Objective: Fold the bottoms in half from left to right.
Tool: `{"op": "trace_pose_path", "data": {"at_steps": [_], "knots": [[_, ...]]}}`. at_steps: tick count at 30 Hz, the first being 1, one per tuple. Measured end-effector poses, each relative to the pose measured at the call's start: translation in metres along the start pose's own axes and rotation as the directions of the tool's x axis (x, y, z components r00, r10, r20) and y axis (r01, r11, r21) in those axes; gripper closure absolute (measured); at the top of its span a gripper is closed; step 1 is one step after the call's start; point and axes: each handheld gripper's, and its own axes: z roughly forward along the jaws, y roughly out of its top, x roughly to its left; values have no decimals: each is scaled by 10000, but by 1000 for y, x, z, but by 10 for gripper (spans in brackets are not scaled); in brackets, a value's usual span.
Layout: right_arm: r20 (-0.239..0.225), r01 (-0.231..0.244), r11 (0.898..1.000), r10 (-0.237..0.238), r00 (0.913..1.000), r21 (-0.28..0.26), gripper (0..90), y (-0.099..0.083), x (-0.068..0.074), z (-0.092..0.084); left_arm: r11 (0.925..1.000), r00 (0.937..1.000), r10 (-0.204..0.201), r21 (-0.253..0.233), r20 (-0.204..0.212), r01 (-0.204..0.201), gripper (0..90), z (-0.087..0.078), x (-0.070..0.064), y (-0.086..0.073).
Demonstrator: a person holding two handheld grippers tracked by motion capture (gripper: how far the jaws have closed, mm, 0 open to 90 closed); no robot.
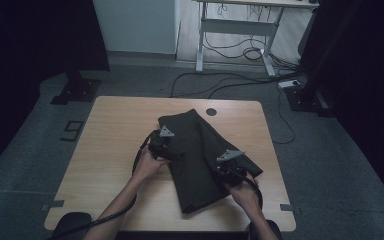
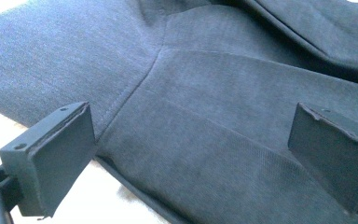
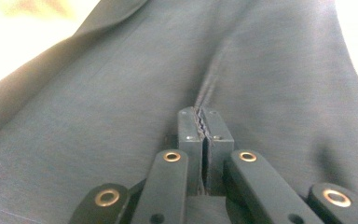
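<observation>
While the dark folded garment [image 1: 200, 160] lies slantwise across the middle of the table [image 1: 115, 150], the left tongs [image 2: 191, 154] stand released over its left edge, jaws wide with cloth between them but not pinched. The right tongs [image 3: 205, 128] are clenched at the garment's right edge, a fold of cloth seemingly nipped between the pads. Bare tabletop lies open left of the garment, with only a narrow strip to the right.
</observation>
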Motion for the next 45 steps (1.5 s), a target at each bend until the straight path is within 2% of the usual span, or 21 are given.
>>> {"op": "trace_pose_path", "data": {"at_steps": [2, 4, 7, 10, 12, 14, 15, 17, 18, 19, 24, 26, 29, 31, 33, 34, 35, 37, 38, 39, 45], "knots": [[495, -232, 9994, 244, 9985, -258, 877, 3, -18, -18, 10000, 10000, 63, -38, 12, -63, 6, -3, -3, 0], [702, -342, 9989, 364, 9969, -327, 877, 3, -25, -23, 9999, 9999, 132, -102, 50, -132, 7, -7, -8, -1], [1376, -785, 9958, 843, 9869, -467, 877, -1, -51, -33, 9997, 9997, 239, -75, 34, -238, 7, -11, -12, -2], [1787, -1249, 9913, 1304, 9752, -418, 876, -10, -73, -35, 9993, 9993, 379, -42, 7, -379, 7, -14, -16, -5], [2244, -1808, 9831, 1829, 9572, -299, 857, -22, -95, -34, 9991, 9991, 425, -26, -20, -425, 6, -17, -18, -7], [2528, -2235, 9744, 2219, 9417, -227, 731, -31, -108, -32, 9994, 9994, 353, 0, -13, -353, 4, -20, -20, -9], [2724, -2442, 9694, 2417, 9313, -253, 613, -36, -116, -31, 9996, 9996, 299, 15, -12, -299, 1, -21, -21, -10], [2827, -2553, 9656, 2584, 9237, -485, 517, -39, -121, -33, 9996, 9997, 258, 77, -3, -258, 0, -22, -23, -11], [2705, -2582, 9634, 2682, 9246, -725, 414, -38, -123, -35, 9997, 9997, 222, 97, 28, -222, 0, -22, -25, -12], [2705, -2582, 9634, 2682, 9246, -725, 414, -38, -123, -35, 9997, 9998, 210, 112, 50, -210, 0, -23, -26, -12], [2008, -2131, 9739, 2247, 9535, -780, 287, -27, -116, -22, 9992, 9991, 260, 309, 322, -270, 0, -17, -43, -16], [1902, -2015, 9776, 2094, 9592, -602, 271, -24, -113, -12, 9984, 9984, 330, 446, 454, -350, 0, -12, -50, -19], [2171, -1862, 9825, 1814, 9591, 18, 271, -25, -116, 8, 9946, 9977, 599, 833, 329, -625, 0, -3, -58, -27], [2285, -2049, 9784, 1936, 9541, 263, 270, -30, -120, 17, 9911, 9967, 807, 1056, 124, -816, 0, 2, -60, -32], [2359, -2334, 9716, 2182, 9470, 384, 269, -38, -126, 25, 9908, 9968, 802, 1091, 42, -802, 0, 4, -60, -36], [2455, -2306, 9718, 2121, 9459, 489, 269, -42, -128, 28, 9909, 9968, 799, 1091, 6, -795, 0, 4, -59, -36], [2502, -2269, 9724, 2068, 9459, 543, 268, -45, -128, 29, 9902, 9964, 846, 1119, -49, -835, 0, 5, -59, -37], [2394, -2425, 9699, 2304, 9432, 223, 270, -51, -128, 29, 9897, 9964, 841, 1168, -72, -827, 0, 5, -57, -38], [2357, -2259, 9741, 2170, 9473, 107, 272, -55, -125, 28, 9895, 9966, 825, 1201, -77, -810, 0, 4, -56, -38], [2357, -2259, 9741, 2170, 9473, 107, 272, -55, -125, 28, 9892, 9966, 813, 1234, -114, -793, 0, 4, -55, -39], [1952, -1859, 9824, 1791, 9643, 170, 276, -61, -105, 23, 9895, 9988, 450, 1381, -177, -421, 0, -7, -40, -47]]}}
